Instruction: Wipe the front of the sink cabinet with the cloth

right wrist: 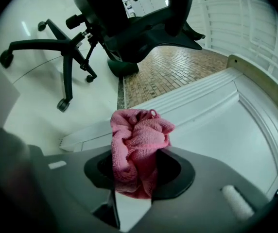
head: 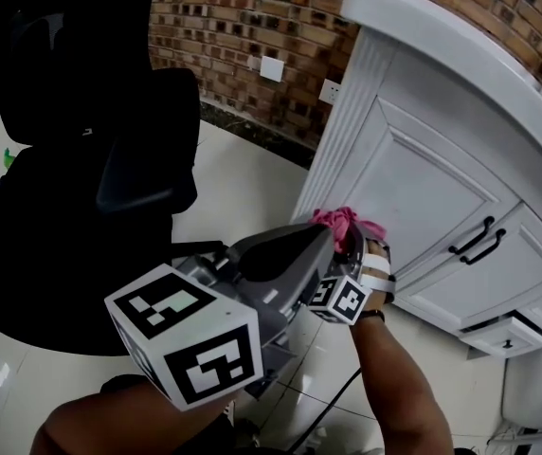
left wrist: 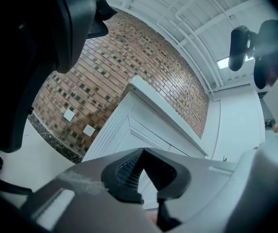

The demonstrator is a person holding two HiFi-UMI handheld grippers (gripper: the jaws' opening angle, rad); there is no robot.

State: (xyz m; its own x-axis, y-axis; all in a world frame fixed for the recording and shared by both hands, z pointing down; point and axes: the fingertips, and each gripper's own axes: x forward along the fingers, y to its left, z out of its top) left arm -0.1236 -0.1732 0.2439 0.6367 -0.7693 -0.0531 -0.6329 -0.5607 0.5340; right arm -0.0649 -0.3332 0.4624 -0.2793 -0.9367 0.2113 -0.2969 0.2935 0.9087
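The white sink cabinet (head: 423,183) fills the right of the head view, with a panelled door (right wrist: 226,130) and black handles (head: 475,240). A crumpled pink cloth (head: 347,222) is clamped in my right gripper (head: 358,243), which is shut on it and holds it against the lower left part of the door. In the right gripper view the cloth (right wrist: 139,140) sticks up out of the right gripper (right wrist: 135,157). My left gripper (head: 320,245) hovers just left of the cloth, its jaws closed together with nothing in them; the left gripper (left wrist: 141,152) points at the cabinet corner.
A black office chair (head: 81,159) stands on the pale tiled floor (head: 243,197) to the left, close behind the left gripper. A brick wall (head: 252,17) with two white sockets (head: 271,68) runs behind. A white fixture (head: 536,387) sits at the lower right.
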